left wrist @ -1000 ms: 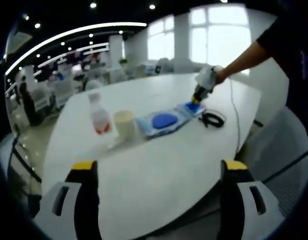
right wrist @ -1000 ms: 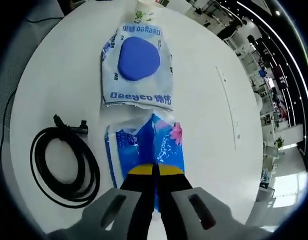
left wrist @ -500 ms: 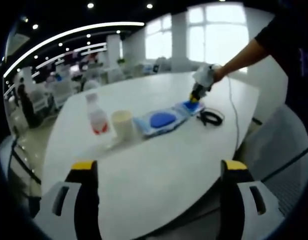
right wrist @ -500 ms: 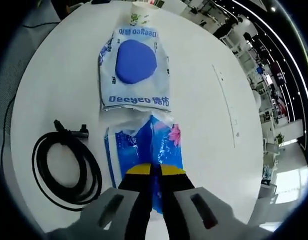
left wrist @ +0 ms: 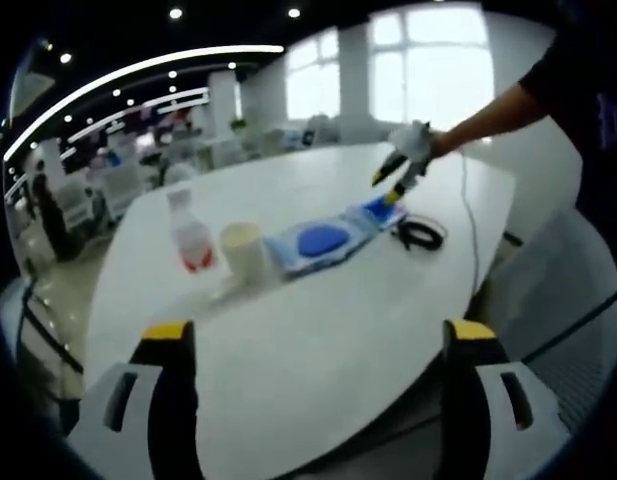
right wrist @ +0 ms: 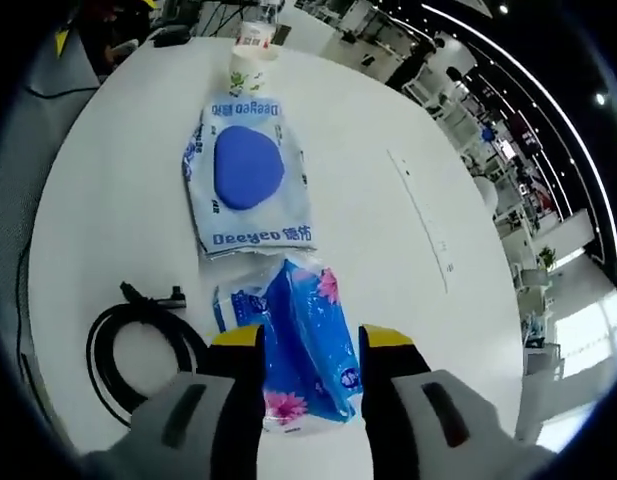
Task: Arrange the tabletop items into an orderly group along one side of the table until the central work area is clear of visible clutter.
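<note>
Pretty bright overall, lit by ceiling spots and long strip lights (left wrist: 138, 70) overhead. In the left gripper view the big windows (left wrist: 438, 70) are totally blown out and everything's soft and a bit hazy. The right gripper view is sharper; the white surface (right wrist: 378, 270) nearly washes out and shadows are faint. Heavy fisheye bending toward the edges in both.

The right gripper (right wrist: 300, 345) hangs over the white tabletop (right wrist: 388, 250), jaws parted on either side of a blue tissue pack (right wrist: 303, 345). Just beyond lies a wipes pack (right wrist: 246, 180), then a paper cup (right wrist: 250, 68). A coiled black cable (right wrist: 138, 350) lies beside the tissue pack.
</note>
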